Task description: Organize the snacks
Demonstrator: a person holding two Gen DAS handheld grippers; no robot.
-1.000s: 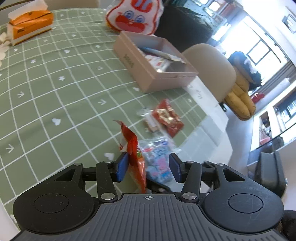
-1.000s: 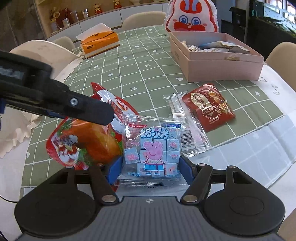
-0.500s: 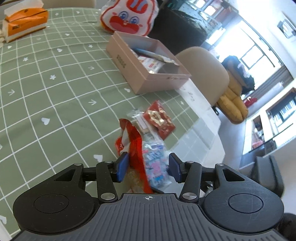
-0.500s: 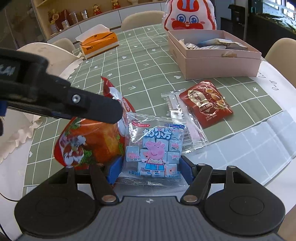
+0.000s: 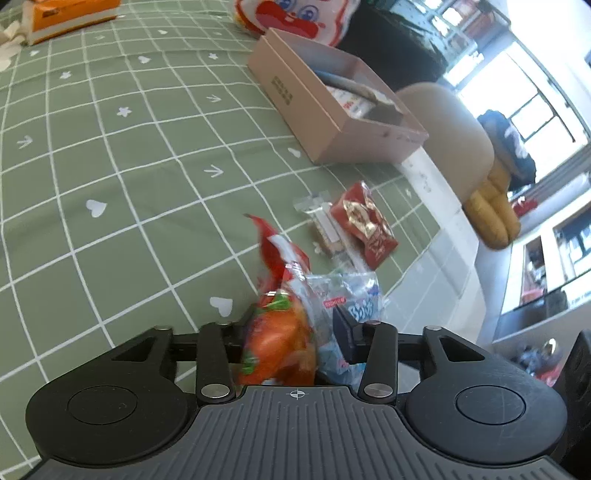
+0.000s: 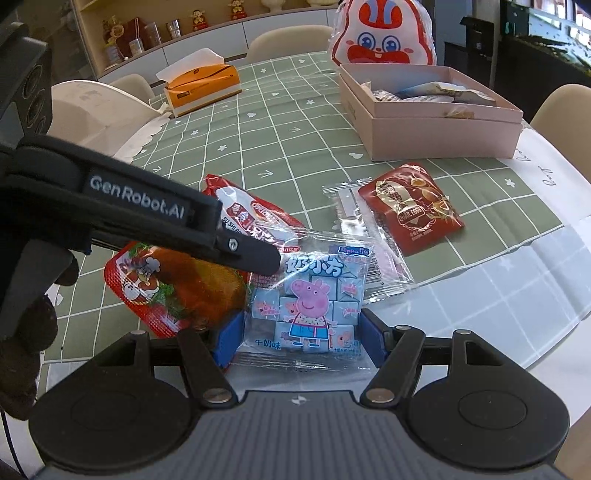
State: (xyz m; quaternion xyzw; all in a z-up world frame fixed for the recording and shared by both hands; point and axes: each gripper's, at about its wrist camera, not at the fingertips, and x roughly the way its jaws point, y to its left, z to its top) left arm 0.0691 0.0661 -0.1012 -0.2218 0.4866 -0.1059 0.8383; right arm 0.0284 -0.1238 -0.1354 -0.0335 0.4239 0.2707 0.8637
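Observation:
My left gripper [image 5: 291, 332] stands around the red-orange snack pouch [image 5: 277, 325], with the pouch and the edge of the blue Peppa Pig packet [image 5: 354, 295] between its fingers; its jaws look parted. In the right wrist view the left gripper's finger [image 6: 243, 254] lies over the pouch [image 6: 177, 291]. My right gripper [image 6: 299, 339] is open, its blue pads on either side of the Peppa Pig packet [image 6: 310, 299]. A dark red quail egg packet [image 6: 410, 206] and a clear wrapper [image 6: 354, 221] lie beyond. The pink box [image 6: 428, 136] holds several snacks.
An orange tissue box [image 6: 203, 85] and a red-and-white rabbit bag [image 6: 384, 33] stand at the back of the green checked tablecloth [image 6: 266, 140]. Beige chairs surround the table. The table's white edge [image 6: 517, 280] runs near the right.
My left gripper has moved forward over the red-orange pouch, which now sits deeper between its fingers. My right gripper has edged closer around the Peppa Pig packet.

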